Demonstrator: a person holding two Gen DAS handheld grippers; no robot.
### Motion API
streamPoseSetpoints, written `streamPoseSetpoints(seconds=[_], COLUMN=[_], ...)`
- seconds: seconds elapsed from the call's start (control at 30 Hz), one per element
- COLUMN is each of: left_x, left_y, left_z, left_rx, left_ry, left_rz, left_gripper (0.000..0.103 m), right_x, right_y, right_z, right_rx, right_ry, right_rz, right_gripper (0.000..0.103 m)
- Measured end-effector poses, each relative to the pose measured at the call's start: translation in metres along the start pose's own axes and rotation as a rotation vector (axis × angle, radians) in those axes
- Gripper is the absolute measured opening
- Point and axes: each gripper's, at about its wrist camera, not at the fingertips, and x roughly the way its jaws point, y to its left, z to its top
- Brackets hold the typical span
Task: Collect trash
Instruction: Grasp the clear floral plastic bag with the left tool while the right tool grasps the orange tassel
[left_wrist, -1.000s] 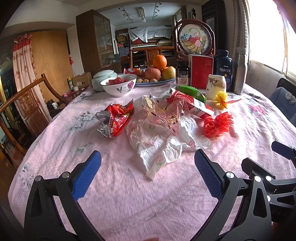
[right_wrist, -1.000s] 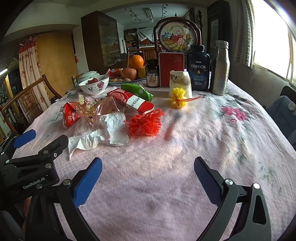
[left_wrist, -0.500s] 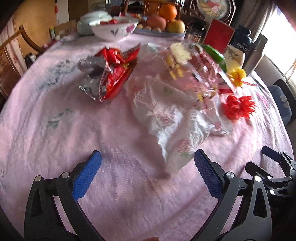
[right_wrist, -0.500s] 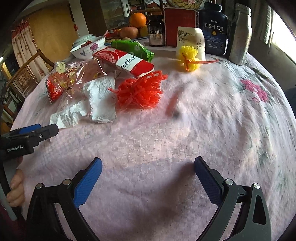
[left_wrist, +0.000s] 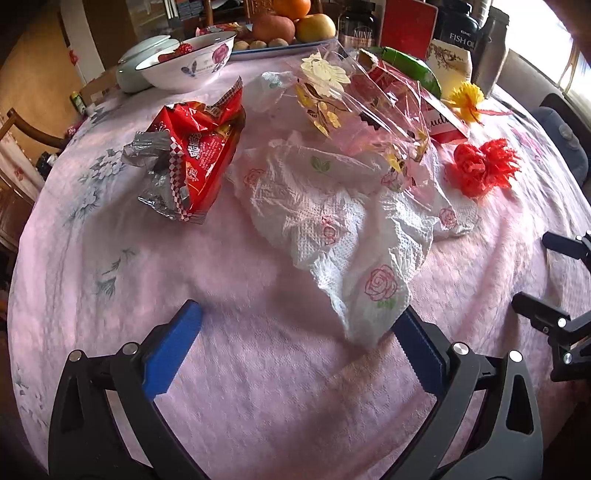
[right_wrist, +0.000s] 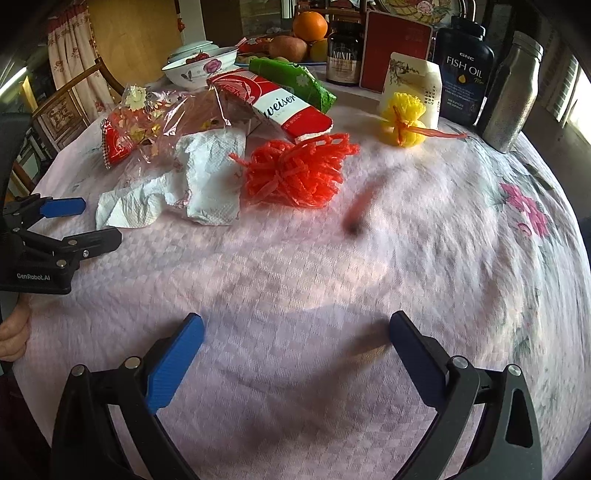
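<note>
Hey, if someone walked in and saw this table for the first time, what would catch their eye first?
Probably the heap of litter mid-table: a crumpled rose-print napkin, a torn red snack bag to its left, and crinkled cellophane lying partly over the napkin. Next, the bright red mesh puff and the yellow one behind it. Both the left gripper and right gripper are open, holding nothing.

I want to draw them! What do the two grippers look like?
Each gripper, left and right, has black plastic arms with silver bolts and flat blue ridged pads. White "GenRobot.AI" lettering marks the left one's body. No cables show.
</note>
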Motion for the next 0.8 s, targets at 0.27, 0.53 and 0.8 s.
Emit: streamPoseSetpoints(seconds=[0.27,0.53,0.8], left_x=[-0.054,-0.020,-0.009], left_y=[-0.003,-0.010,-0.001], left_z=[0.049,0.083,0.072], left_rx=[-0.080,-0.170,-0.188], left_ry=[-0.230,-0.173,-0.164], left_rz=[-0.049,-0.180,-0.176], left_gripper=[0.094,0.082,0.049], right_x=[-0.015,-0.027,-0.021], right_y=[-0.041,-0.079,-0.067], right_z=[-0.004,-0.017,0.027], right_rx=[0.209,0.391,0.379], right_ry=[-0.094,-0.190,-0.224], right_rz=[0.140,0.247,0.265], right_gripper=[0.098,0.098,0.098])
